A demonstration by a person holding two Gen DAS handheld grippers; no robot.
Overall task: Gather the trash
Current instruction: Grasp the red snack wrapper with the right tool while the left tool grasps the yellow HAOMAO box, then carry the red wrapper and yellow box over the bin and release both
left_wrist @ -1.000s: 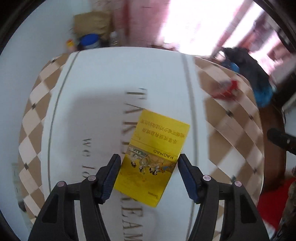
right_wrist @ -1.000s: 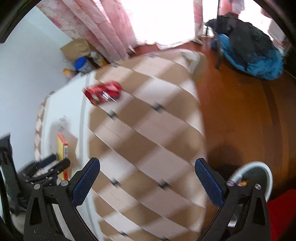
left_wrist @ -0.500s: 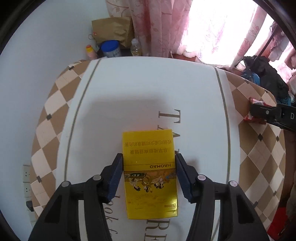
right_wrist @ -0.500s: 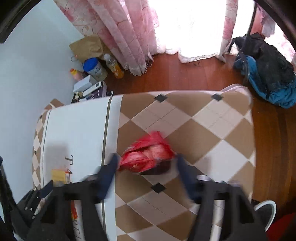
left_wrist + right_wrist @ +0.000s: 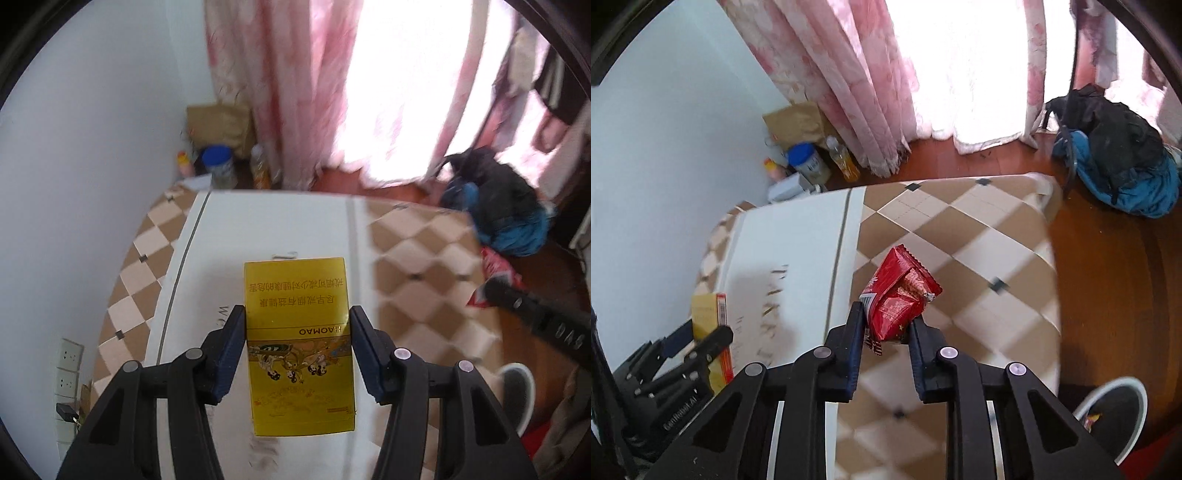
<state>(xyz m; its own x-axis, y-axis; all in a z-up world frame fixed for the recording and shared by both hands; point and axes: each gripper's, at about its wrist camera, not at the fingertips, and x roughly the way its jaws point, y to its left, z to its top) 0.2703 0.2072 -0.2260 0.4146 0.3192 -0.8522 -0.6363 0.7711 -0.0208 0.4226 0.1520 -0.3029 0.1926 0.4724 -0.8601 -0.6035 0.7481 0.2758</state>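
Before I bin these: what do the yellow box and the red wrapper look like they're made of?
Yellow box: looks like glossy printed cardboard, with flat faces, sharp corners and a sheen; it keeps its shape between the left gripper pads.
Red wrapper: likely thin plastic or foil film, crinkled, shiny, with a serrated sealed edge; it crumples as the right gripper jaws are closing on it.

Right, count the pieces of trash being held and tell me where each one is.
2. The yellow box sits between the left gripper's jaws; the red wrapper is in the right gripper's closing jaws. The bin may hide more.
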